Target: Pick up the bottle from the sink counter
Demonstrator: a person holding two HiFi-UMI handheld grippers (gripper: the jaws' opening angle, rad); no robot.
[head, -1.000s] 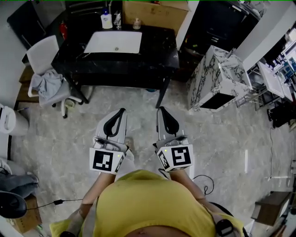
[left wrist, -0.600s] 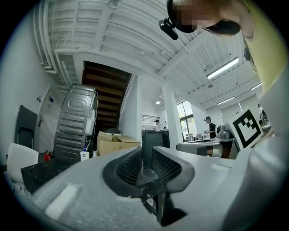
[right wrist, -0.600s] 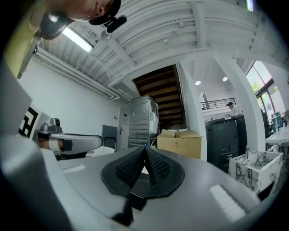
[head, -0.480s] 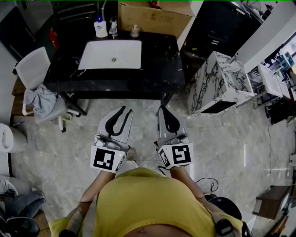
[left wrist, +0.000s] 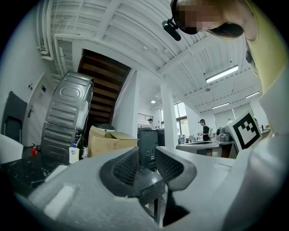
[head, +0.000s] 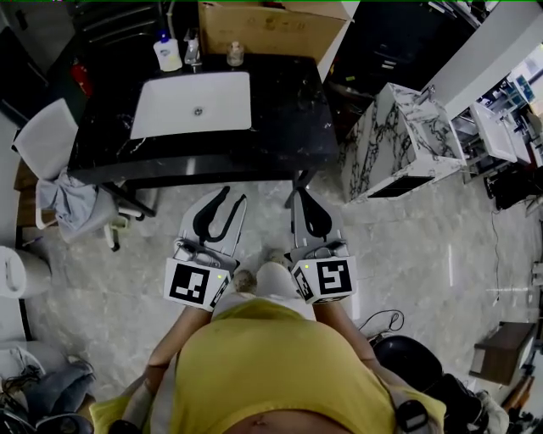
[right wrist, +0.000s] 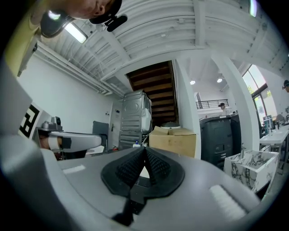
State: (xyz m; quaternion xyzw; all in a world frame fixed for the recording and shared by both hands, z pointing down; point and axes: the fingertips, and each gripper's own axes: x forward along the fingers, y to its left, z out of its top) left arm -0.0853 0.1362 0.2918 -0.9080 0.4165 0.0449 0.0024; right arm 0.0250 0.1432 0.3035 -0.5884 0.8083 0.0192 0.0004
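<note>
A black marble sink counter (head: 288, 110) stands ahead of both hand-held grippers, apart from them across a strip of pale floor. A cardboard box (head: 271, 25) sits beyond the counter's far edge, ahead of the right gripper (head: 299, 197). The white basin (head: 193, 103) is set into the counter's left half, straight ahead of the left gripper (head: 233, 197). The left gripper's jaws are opening with nothing between them, while the right gripper's jaws meet at their tips, empty. The bottle (head: 167, 52), white with a blue pump, stands upright at the counter's far left corner, well ahead and left of the left gripper. The faucet (head: 192, 47) and a smaller clear bottle (head: 235, 55) stand to its right.
</note>
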